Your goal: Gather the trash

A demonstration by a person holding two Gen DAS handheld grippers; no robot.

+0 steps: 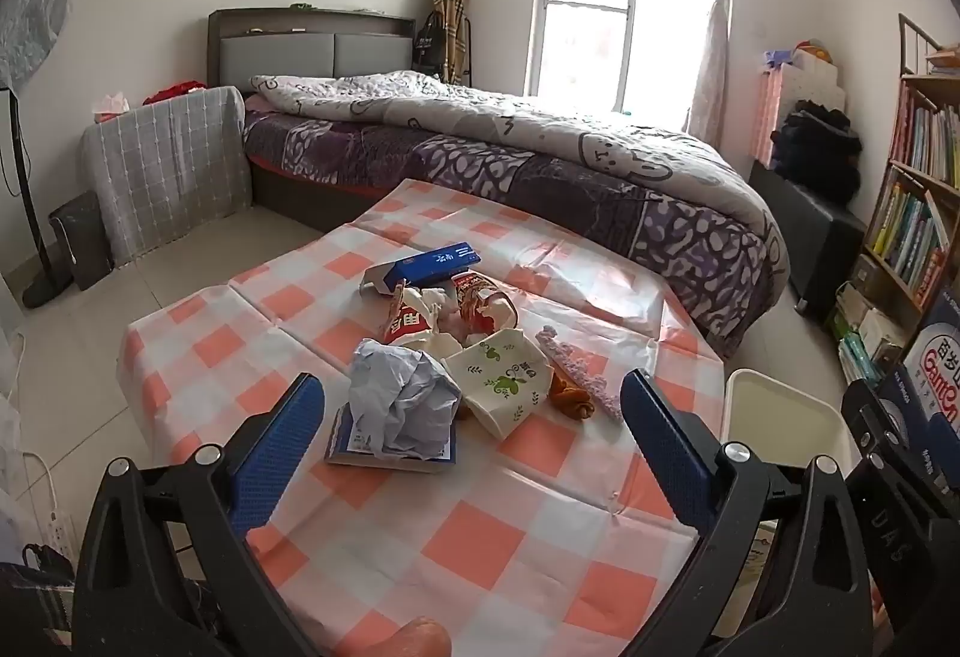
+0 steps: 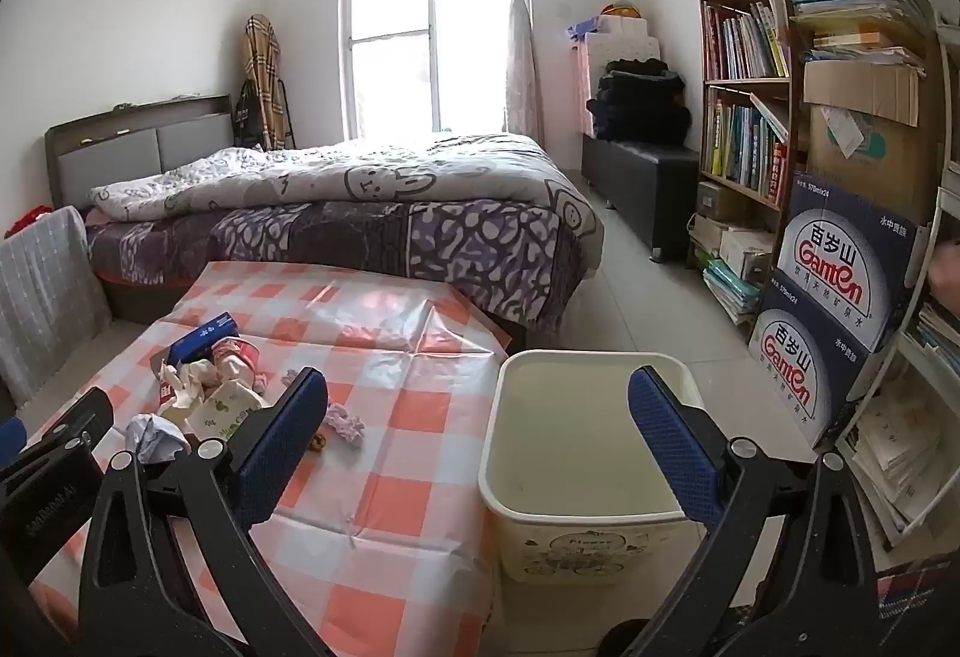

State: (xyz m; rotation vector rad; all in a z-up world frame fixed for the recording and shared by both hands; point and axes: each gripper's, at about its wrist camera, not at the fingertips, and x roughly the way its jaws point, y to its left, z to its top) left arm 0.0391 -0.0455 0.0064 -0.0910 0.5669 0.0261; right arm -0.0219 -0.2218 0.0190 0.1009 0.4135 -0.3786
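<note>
A heap of trash lies on the checked tablecloth [image 1: 480, 537]: crumpled pale-blue paper [image 1: 402, 393] on a flat blue-and-white box, a white carton with green leaves [image 1: 504, 378], red snack wrappers [image 1: 474, 312] and a blue box [image 1: 429, 264]. My left gripper [image 1: 474, 411] hovers open just short of the heap, nothing between its fingers. In the right wrist view the same heap [image 2: 204, 393] lies at the left. My right gripper [image 2: 477, 417] stands open above the table's edge and the cream bin [image 2: 576, 477], which looks empty.
A lilac knitted band [image 1: 576, 375] and a small brown thing [image 1: 570, 399] lie right of the heap. A bed [image 1: 510, 153] stands behind the table. A bookshelf [image 2: 750, 99] and stacked water cartons [image 2: 834, 309] fill the right side. The bin's rim [image 1: 780, 399] borders the table.
</note>
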